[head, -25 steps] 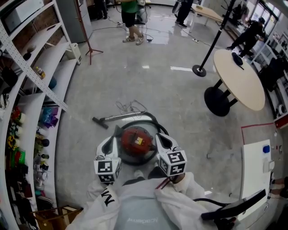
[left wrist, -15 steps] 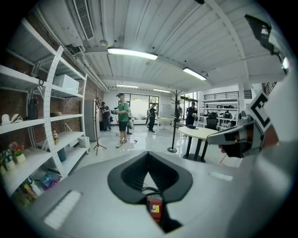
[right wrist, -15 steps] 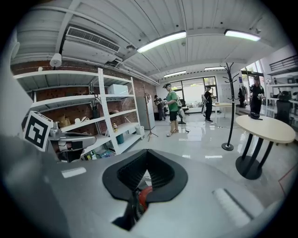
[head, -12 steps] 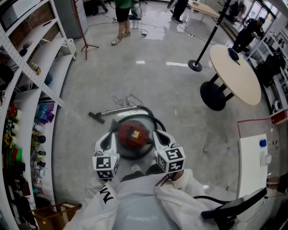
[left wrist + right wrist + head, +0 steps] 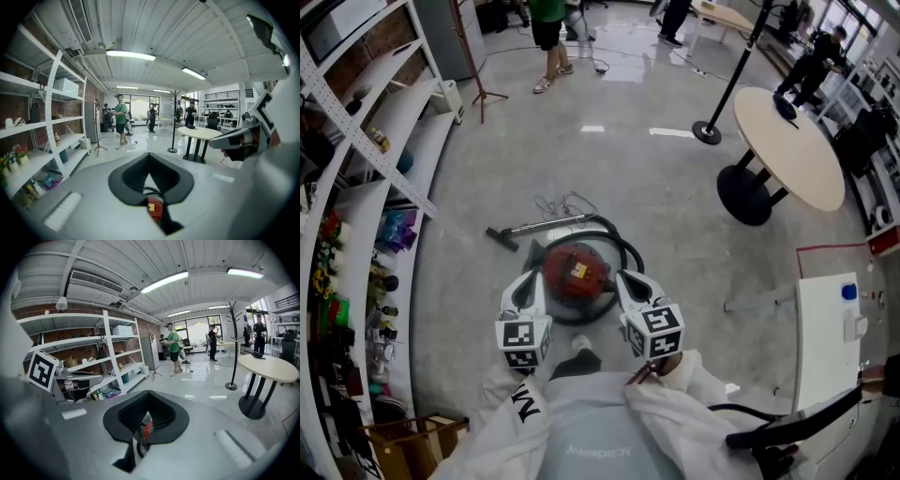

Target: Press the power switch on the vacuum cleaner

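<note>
The red canister vacuum cleaner (image 5: 577, 270) sits on the grey floor right in front of me, with its black hose (image 5: 623, 251) curling round its far side. My left gripper (image 5: 529, 286) hangs above its left flank and my right gripper (image 5: 628, 281) above its right flank. Both are shut with nothing held. In the left gripper view the jaws (image 5: 149, 159) meet, and a strip of the red vacuum (image 5: 154, 208) shows through the gap below them. The right gripper (image 5: 146, 399) is likewise shut, with a sliver of the red vacuum (image 5: 146, 430) behind it.
The vacuum's metal wand (image 5: 539, 225) and a loose cable lie on the floor just beyond. Stocked shelving (image 5: 356, 187) runs along the left. A round table (image 5: 792, 155) and a pole stand (image 5: 706, 131) are at the right rear, and a white desk (image 5: 825, 328) at the right. People stand far off.
The vacuum sits slightly higher in the head view than before. Both grippers stay shut on either side of it. The person in green at the far end has shifted left.
</note>
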A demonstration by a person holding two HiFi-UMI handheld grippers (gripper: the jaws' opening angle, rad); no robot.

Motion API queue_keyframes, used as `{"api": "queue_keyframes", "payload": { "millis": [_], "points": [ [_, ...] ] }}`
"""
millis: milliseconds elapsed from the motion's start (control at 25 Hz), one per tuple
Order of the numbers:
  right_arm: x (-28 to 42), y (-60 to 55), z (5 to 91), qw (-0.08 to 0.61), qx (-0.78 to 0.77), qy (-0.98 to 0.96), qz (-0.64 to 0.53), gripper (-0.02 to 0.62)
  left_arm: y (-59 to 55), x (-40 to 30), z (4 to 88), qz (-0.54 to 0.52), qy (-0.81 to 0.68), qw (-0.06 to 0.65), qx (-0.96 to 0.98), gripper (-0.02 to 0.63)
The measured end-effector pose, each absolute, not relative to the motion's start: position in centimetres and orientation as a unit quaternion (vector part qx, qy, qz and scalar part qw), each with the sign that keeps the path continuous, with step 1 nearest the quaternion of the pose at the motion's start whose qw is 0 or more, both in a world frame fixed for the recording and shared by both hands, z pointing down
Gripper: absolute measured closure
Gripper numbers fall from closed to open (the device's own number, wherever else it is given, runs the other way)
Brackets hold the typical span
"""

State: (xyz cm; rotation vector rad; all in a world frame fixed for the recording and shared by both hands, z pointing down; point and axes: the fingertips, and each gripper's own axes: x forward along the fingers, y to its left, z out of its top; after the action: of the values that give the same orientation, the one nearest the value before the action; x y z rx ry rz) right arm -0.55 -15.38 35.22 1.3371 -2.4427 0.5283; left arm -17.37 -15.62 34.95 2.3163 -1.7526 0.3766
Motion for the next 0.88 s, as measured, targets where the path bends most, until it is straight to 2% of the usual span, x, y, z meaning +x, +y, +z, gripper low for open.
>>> {"api": "queue_keyframes", "payload": {
  "millis": [880],
  "points": [
    [5.1,-4.5,35.7,0.141,0.449,-0.863,0.184,0.595,-4.7,-13.2,33.4,0.129,-0.624,0.076,0.767,0.606]
  ]
}}
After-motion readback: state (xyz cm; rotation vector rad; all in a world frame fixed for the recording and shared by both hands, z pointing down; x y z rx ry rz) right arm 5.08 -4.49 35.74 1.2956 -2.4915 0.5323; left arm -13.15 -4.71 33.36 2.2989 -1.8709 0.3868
